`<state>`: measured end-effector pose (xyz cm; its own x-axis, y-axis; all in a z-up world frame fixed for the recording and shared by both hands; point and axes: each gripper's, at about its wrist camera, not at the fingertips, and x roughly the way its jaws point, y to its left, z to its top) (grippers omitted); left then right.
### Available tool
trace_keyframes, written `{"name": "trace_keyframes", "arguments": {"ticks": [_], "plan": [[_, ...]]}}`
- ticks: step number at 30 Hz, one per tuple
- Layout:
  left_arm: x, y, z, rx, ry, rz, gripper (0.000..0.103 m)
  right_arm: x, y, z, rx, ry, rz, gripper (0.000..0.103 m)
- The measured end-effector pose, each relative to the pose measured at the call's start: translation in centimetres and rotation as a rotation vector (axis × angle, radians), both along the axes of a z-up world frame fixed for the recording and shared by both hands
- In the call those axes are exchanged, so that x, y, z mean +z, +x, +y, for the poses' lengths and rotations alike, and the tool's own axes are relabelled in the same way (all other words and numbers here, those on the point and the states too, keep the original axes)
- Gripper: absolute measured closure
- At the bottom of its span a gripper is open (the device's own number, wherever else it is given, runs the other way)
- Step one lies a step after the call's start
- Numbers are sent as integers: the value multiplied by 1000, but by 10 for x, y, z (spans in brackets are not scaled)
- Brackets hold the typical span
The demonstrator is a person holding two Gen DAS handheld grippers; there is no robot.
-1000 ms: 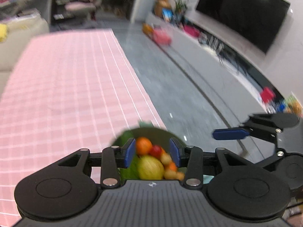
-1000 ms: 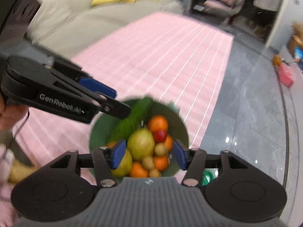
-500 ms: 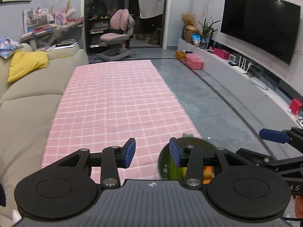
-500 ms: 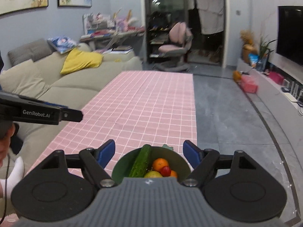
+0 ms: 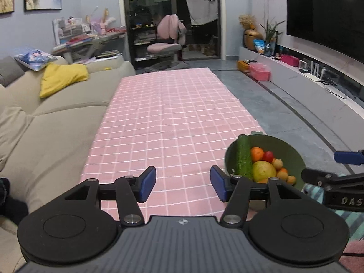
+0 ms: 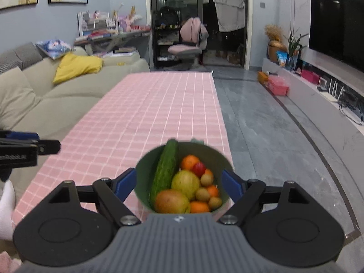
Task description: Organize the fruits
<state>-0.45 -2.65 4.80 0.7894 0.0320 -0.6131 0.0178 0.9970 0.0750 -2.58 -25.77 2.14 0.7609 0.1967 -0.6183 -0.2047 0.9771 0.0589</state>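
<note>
Opening left tongs point(image 5: 183, 186) above pink cloth point(image 5: 173, 122), right tongs point(image 6: 179, 185) opening, straddling fruit bowl point(image 6: 204, 153), gripping nothing.

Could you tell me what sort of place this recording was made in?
It looks like a home living room: a beige sofa with a yellow cushion on the left, a large wall-mounted TV on the right, and a long table under a pink checked cloth holding a bowl of fruit.

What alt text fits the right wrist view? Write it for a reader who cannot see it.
A green bowl of fruit, with a cucumber leaning on its rim, sits at the near end of a pink checked tablecloth. The right gripper is opening, its blue pads either side of the bowl without touching. A beige sofa stands left.
</note>
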Motion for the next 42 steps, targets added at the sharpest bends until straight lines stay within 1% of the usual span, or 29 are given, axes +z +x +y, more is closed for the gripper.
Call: {"name": "trace_keyframes", "arguments": {"ticks": [3,4,5,9,12,16,18,42], "plan": [[-2,-3,3,8,-28,-3,31,-7,2,3,11,-7,25,21],[-4,-1,3,8,-45,3,31,-10,3,4,19,-3,31,18],[-7,0,6,9,-55,13,30,-12,5,5,27,-1,35,18],[-22,9,13,47,-59,82,29,-22,12,14,66,-5,68,18],[-33,13,23,73,-86,132,27,-27,16,17,75,-4,86,18],[-44,13,29,106,-63,170,27,-31,21,20,70,-3,108,18],[-48,12,32,114,-68,185,27,-32,22,22,71,-3,113,18],[-46,12,36,129,-60,188,26,-31,21,26,101,-16,102,18]]}}
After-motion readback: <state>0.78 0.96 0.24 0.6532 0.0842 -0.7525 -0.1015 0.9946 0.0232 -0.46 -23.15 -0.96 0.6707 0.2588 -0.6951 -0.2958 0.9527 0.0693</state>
